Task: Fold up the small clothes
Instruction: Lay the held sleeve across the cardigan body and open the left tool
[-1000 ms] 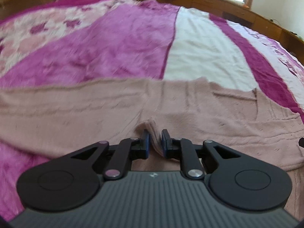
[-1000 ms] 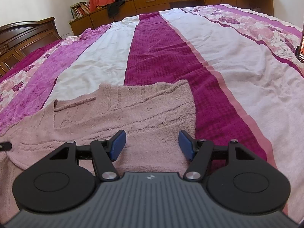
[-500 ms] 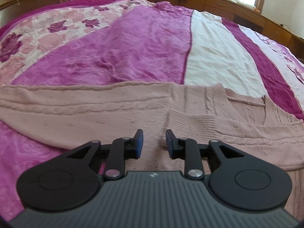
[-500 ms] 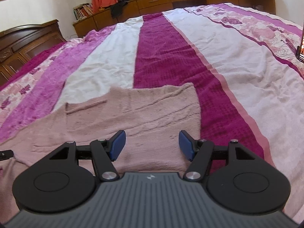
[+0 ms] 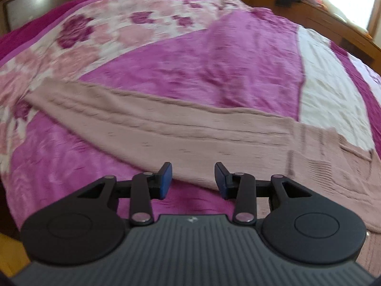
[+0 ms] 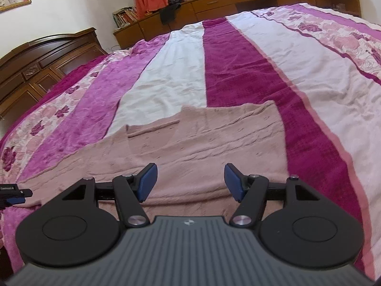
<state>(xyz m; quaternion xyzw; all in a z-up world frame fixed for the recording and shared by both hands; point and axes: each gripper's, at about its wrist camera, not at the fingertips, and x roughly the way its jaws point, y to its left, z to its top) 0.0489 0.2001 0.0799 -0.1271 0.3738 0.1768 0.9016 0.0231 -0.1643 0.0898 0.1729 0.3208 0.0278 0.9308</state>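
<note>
A pink knitted sweater (image 6: 202, 143) lies flat on the striped bedspread (image 6: 238, 71).

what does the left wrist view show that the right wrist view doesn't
Only the left wrist view shows the sweater's long sleeve stretched out over the bedspread, with the open left gripper at its lower edge.

Only the right wrist view shows the headboard, the bookshelf and the open right gripper.

Both show the pink sweater lying flat on the striped bedspread, held by neither gripper.
</note>
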